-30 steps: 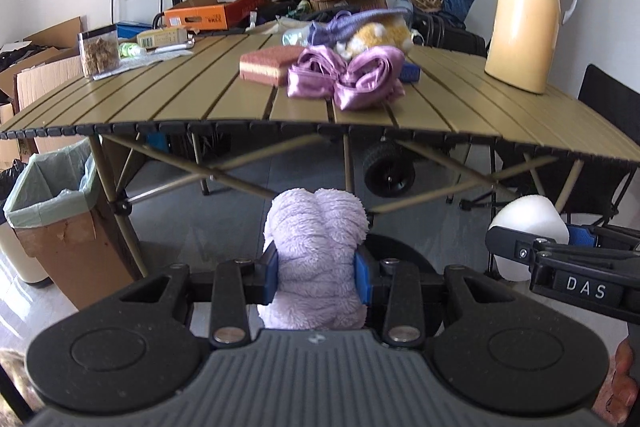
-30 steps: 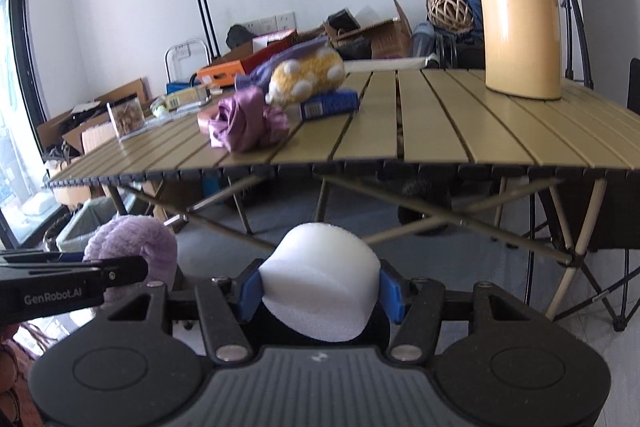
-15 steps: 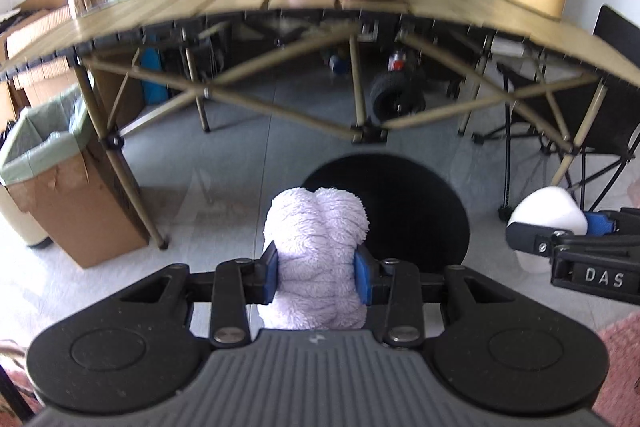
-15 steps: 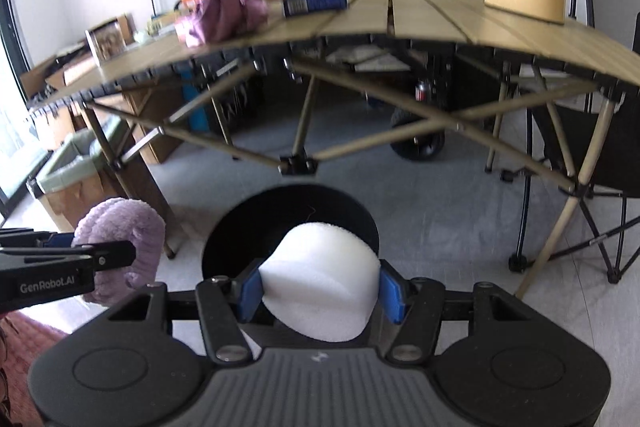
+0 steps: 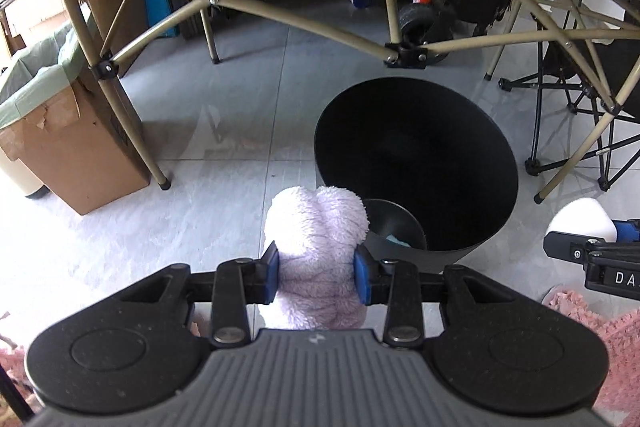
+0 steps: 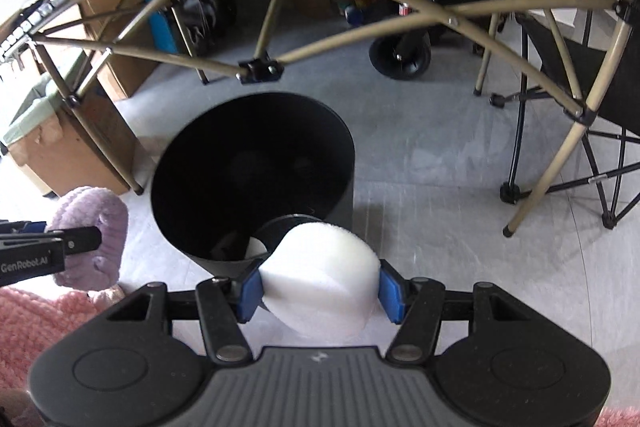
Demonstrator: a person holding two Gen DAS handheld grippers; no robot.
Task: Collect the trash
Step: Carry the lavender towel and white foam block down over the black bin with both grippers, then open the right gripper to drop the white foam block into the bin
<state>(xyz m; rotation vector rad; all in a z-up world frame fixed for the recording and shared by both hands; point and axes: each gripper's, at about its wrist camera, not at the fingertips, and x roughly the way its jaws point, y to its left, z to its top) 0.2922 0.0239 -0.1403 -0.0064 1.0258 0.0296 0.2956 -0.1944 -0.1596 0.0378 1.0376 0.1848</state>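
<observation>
My left gripper [image 5: 316, 277] is shut on a fluffy lilac cloth [image 5: 318, 227], which also shows at the left edge of the right wrist view as the lilac cloth [image 6: 86, 227]. My right gripper [image 6: 319, 293] is shut on a white foam piece [image 6: 324, 279]; the foam piece [image 5: 582, 219] appears at the right of the left wrist view. A round black bin [image 5: 416, 163] stands on the floor just ahead of both grippers, its mouth open; in the right wrist view the black bin [image 6: 252, 171] sits ahead and left, with something pale at its bottom.
A folding table's frame [image 5: 304, 23] arches overhead. A cardboard box with a green liner [image 5: 60, 131] stands left. A folding chair [image 6: 588, 99] is at the right. A pink rug [image 5: 596, 339] lies by my hands. A cart wheel [image 6: 400, 55] is behind.
Both grippers sank and tipped downward, from looking across the tabletop to looking under it at the black bin. Each still grips its item.
</observation>
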